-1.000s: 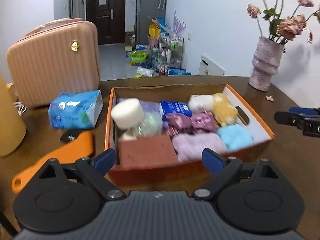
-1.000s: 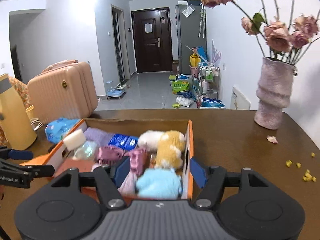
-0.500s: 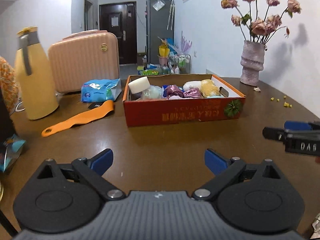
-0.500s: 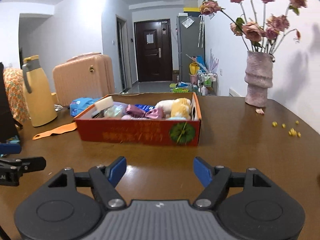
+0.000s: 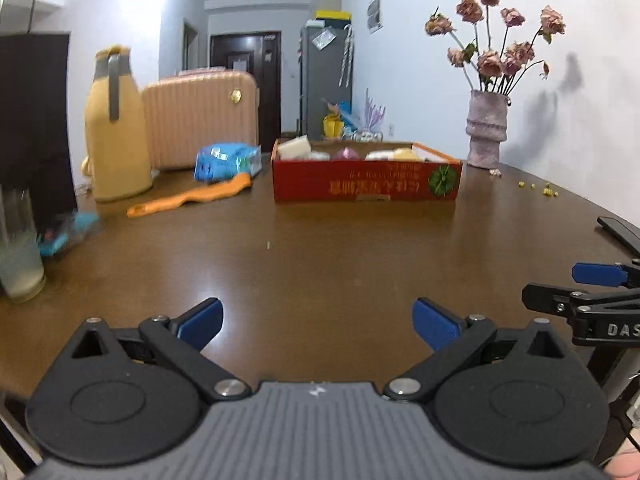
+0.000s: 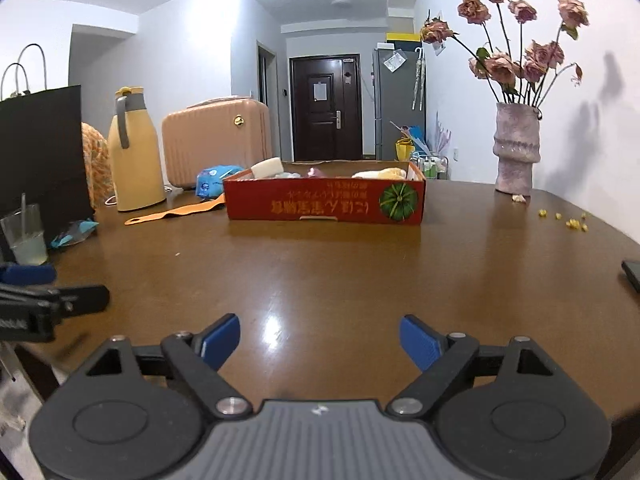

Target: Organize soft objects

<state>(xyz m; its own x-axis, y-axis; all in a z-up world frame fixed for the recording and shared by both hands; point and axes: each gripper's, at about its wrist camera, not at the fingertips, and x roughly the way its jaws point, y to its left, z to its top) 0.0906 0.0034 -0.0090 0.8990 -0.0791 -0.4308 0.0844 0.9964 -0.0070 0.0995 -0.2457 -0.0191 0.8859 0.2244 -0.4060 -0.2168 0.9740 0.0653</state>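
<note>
- Grippers fill the bottom of both frames: the left gripper (image 5: 318, 322) has its blue pads wide apart and its jaws are opening, with only bare table between them.
- The right gripper (image 6: 320, 340) also has its jaws opening, and nothing is between its pads.
- Brown table (image 6: 340, 280) lies empty in the middle of the frame.
- Further, at centre, stands the red box (image 6: 324, 204) with soft objects (image 6: 268, 168) inside; both grippers are well apart from it.
- Left of the box lie an orange strip (image 5: 192, 199) and a blue packet (image 5: 226, 161).
- At far right stands a vase (image 6: 515, 150) with dried roses.
</note>
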